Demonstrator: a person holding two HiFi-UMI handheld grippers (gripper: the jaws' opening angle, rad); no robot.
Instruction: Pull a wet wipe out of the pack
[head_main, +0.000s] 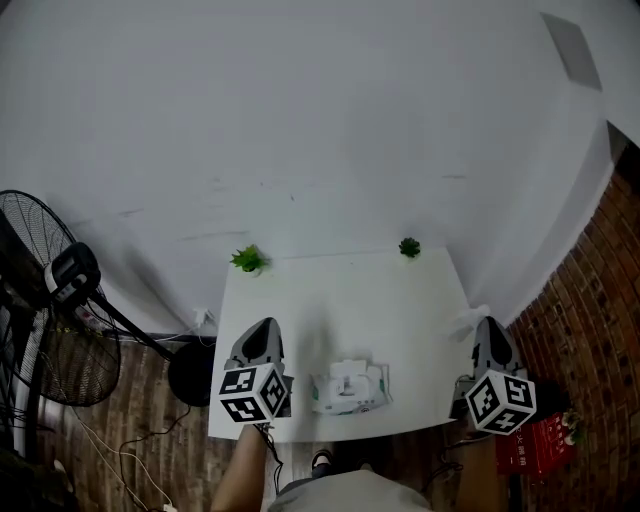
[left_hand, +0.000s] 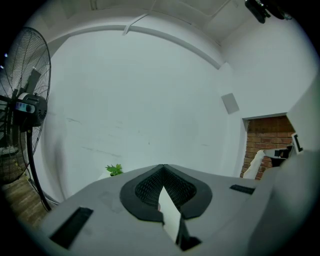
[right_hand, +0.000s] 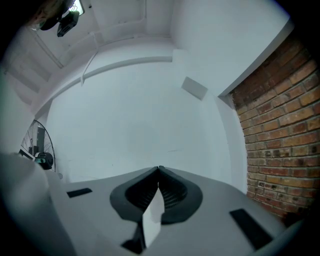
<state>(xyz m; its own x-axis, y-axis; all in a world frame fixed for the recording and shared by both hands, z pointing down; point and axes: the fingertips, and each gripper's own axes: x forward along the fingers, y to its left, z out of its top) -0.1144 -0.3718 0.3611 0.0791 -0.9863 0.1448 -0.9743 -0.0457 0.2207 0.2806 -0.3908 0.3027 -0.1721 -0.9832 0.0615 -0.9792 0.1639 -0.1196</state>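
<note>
- The wet wipe pack (head_main: 349, 388) lies lower centre on the white table (head_main: 340, 290), within reach.
- The left gripper (head_main: 265, 326) and right gripper (head_main: 489, 324) flank it, jaws pressed together, empty, seemingly waiting.

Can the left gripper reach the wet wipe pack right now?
Probably yes: the left gripper is just left of the wet wipe pack, with only bare table between them. Its jaws are shut, so they must open first.

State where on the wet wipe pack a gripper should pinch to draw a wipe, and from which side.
Probably the white raised piece at the middle of the pack, from above: the pack lies flat on the table, opening upward. Wipe or lid flap, too small to tell.
</note>
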